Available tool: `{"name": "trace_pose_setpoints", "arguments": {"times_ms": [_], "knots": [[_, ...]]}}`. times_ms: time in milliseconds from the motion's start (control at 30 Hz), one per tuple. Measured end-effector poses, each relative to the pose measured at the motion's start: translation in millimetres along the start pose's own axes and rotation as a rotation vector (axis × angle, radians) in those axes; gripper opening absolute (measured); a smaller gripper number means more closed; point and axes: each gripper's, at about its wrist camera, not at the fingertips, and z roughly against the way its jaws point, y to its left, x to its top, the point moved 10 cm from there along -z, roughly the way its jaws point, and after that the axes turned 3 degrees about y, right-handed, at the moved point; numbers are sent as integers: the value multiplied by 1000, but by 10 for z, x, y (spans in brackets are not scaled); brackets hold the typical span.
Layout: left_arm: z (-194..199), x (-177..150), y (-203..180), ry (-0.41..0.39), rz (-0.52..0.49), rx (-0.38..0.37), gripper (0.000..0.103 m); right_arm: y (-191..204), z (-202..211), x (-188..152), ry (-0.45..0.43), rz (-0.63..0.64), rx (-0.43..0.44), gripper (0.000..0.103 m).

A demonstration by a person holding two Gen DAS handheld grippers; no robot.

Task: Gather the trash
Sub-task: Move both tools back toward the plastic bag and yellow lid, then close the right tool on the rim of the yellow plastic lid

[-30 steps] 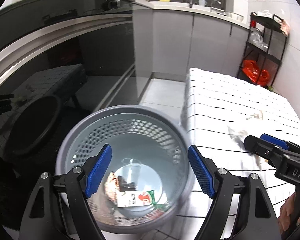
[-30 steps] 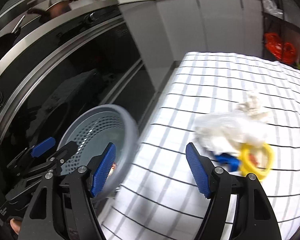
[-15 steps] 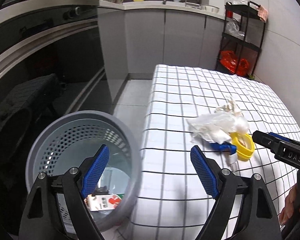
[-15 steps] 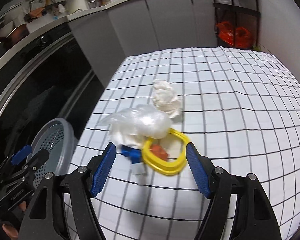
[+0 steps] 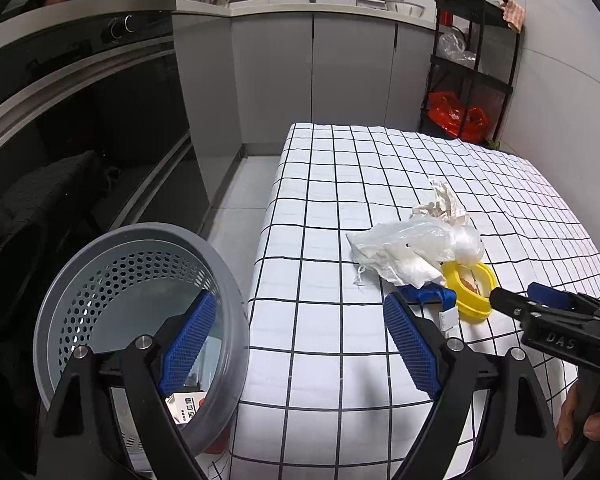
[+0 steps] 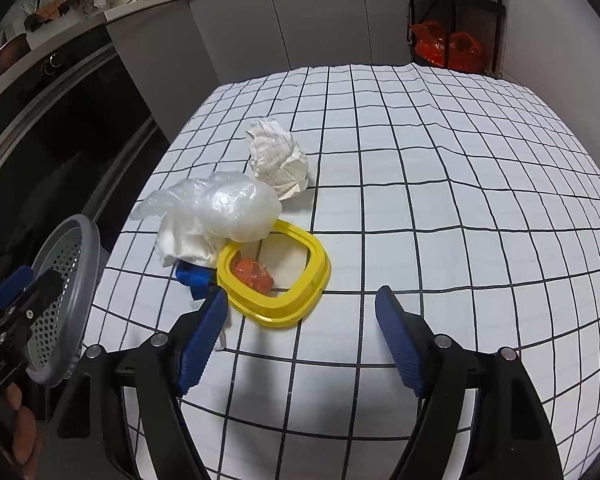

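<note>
My right gripper (image 6: 300, 340) hangs with jaws spread and empty, and they have just been widening; the yellow ring (image 6: 274, 276) lies on the checked surface (image 6: 440, 200) just ahead of the left jaw. My left gripper (image 5: 296, 344) is likewise released and has also just been widening, straddling the grey bin (image 5: 100, 264) rim.

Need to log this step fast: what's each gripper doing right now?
Left gripper: open, holding nothing; jaws just widened.
Right gripper: open, empty, near the yellow ring.

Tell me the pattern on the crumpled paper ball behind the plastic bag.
The crumpled paper ball is white with a fine dark grid, clearest in the right wrist view.
</note>
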Motion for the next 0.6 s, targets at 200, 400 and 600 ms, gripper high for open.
{"name": "trace_pose_setpoints", "arguments": {"times_ms": [200, 400, 600], "knots": [[-28, 4, -29, 4, -6, -5, 85, 48, -97, 6, 11, -4, 8, 79], [-40, -9, -38, 3, -11, -4, 86, 112, -225, 31, 38, -11, 29, 82], [-41, -11, -40, 3, -13, -3, 86, 125, -324, 54, 53, -26, 33, 82]]}}
